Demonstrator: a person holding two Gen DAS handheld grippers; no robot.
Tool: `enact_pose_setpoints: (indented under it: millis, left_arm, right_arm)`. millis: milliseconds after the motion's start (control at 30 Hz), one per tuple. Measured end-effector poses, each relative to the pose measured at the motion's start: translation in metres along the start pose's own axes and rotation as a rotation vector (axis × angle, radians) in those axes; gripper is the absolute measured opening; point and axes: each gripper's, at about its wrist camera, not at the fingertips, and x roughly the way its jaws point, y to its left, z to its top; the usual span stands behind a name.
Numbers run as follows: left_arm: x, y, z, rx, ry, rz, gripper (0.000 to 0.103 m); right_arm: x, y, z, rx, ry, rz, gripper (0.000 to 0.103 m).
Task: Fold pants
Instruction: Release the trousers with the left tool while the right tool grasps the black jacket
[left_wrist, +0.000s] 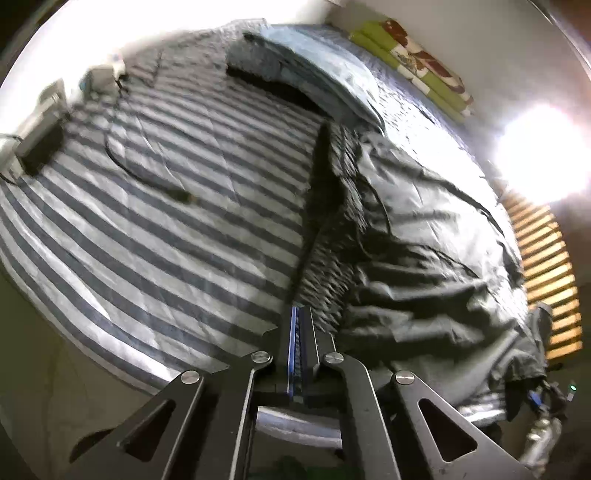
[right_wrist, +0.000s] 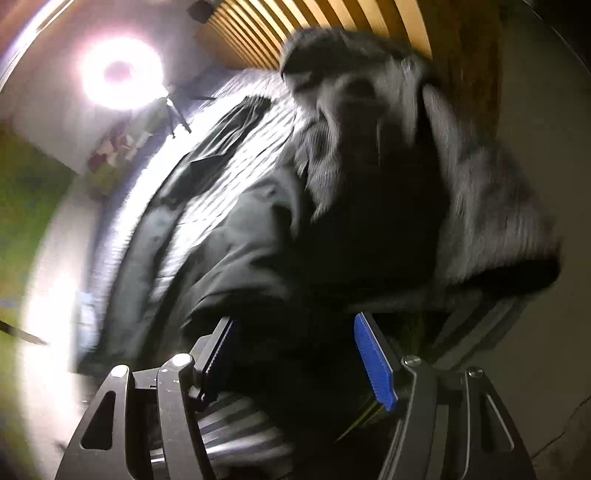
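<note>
A: The pants (left_wrist: 424, 236) lie crumpled on the bed (left_wrist: 147, 192), ahead of our left gripper (left_wrist: 300, 325) and to its right. We see no clean fold on them yet.

B: So we are at the very start?

A: We judge so. The ribbed waistband (left_wrist: 332, 206) runs straight up from the left tips, and the dark cloth beside it is full of wrinkles. All the flattening and folding is left.

B: What are the tools doing?

A: The left jaws are clenched together, the blue pads touching. They look pinched on the waistband edge, but the tips hide the contact, so we cannot be sure. The right gripper (right_wrist: 295, 332) has its jaws apart, and dark cloth of the pants (right_wrist: 369, 184) hangs just ahead of them. The picture is blurred, so we cannot tell if the pads press on anything; to us they look free.

B: Where is room to move?

A: To the left of the left gripper the striped cover is bare, with only a black cable (left_wrist: 147, 170) on it. To the right, the pants reach the bed edge near the wooden slats (left_wrist: 543, 266). The near edge is just under both tools.
</note>
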Motion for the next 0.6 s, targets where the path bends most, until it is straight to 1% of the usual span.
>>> enact_pose_setpoints:
  millis: [33, 67, 100, 133, 167, 200, 233, 267, 300, 367, 400, 467, 500, 533, 567, 600]
  left_arm:
    - [0.004, 0.0, -0.002, 0.0, 0.021, -0.015, 0.005]
    - [0.01, -0.003, -0.005, 0.01, 0.039, -0.019, 0.016]
    - [0.014, -0.006, -0.009, 0.021, 0.048, -0.014, 0.025]
    - [0.018, -0.009, -0.011, 0.029, 0.055, -0.013, 0.04]
    - [0.024, -0.013, -0.014, 0.04, 0.067, -0.014, 0.048]
    - [0.029, -0.017, -0.015, 0.049, 0.074, -0.009, 0.05]
    - [0.035, -0.025, -0.017, 0.071, 0.081, 0.002, 0.052]
    - [0.039, -0.031, -0.018, 0.094, 0.084, 0.014, 0.055]
    - [0.042, -0.035, -0.019, 0.11, 0.084, 0.023, 0.057]
    - [0.047, -0.048, -0.021, 0.155, 0.09, 0.036, 0.058]
    - [0.049, -0.051, -0.022, 0.171, 0.091, 0.042, 0.059]
    - [0.052, -0.058, -0.023, 0.198, 0.092, 0.048, 0.059]
    - [0.053, -0.059, -0.023, 0.2, 0.099, 0.038, 0.059]
    - [0.055, -0.061, -0.024, 0.203, 0.103, 0.035, 0.059]
    - [0.056, -0.062, -0.025, 0.214, 0.1, 0.047, 0.058]
    - [0.057, -0.063, -0.026, 0.223, 0.099, 0.055, 0.058]
  right_arm:
    - [0.003, 0.007, 0.002, -0.044, -0.018, -0.039, 0.06]
    - [0.006, 0.013, 0.005, -0.08, -0.028, -0.068, 0.06]
    - [0.01, 0.021, 0.008, -0.108, -0.026, -0.07, 0.056]
    - [0.012, 0.027, 0.011, -0.125, -0.022, -0.055, 0.031]
    - [0.015, 0.042, 0.016, -0.173, -0.001, -0.06, 0.013]
    - [0.014, 0.054, 0.021, -0.226, 0.001, -0.098, 0.003]
    - [0.01, 0.069, 0.025, -0.292, -0.028, -0.145, 0.002]
    - [0.001, 0.086, 0.03, -0.383, -0.077, -0.201, 0.002]
    - [-0.012, 0.109, 0.033, -0.506, -0.146, -0.267, 0.002]
    - [-0.038, 0.147, 0.034, -0.71, -0.277, -0.348, 0.002]
    - [-0.053, 0.167, 0.03, -0.843, -0.368, -0.416, 0.002]
    - [-0.067, 0.185, 0.021, -0.989, -0.481, -0.53, 0.002]
    - [-0.07, 0.188, 0.018, -1.042, -0.514, -0.57, 0.002]
    - [-0.07, 0.185, 0.016, -1.066, -0.517, -0.589, 0.003]
    - [-0.067, 0.178, 0.017, -1.074, -0.503, -0.597, 0.003]
    - [-0.059, 0.167, 0.017, -1.072, -0.464, -0.609, 0.003]
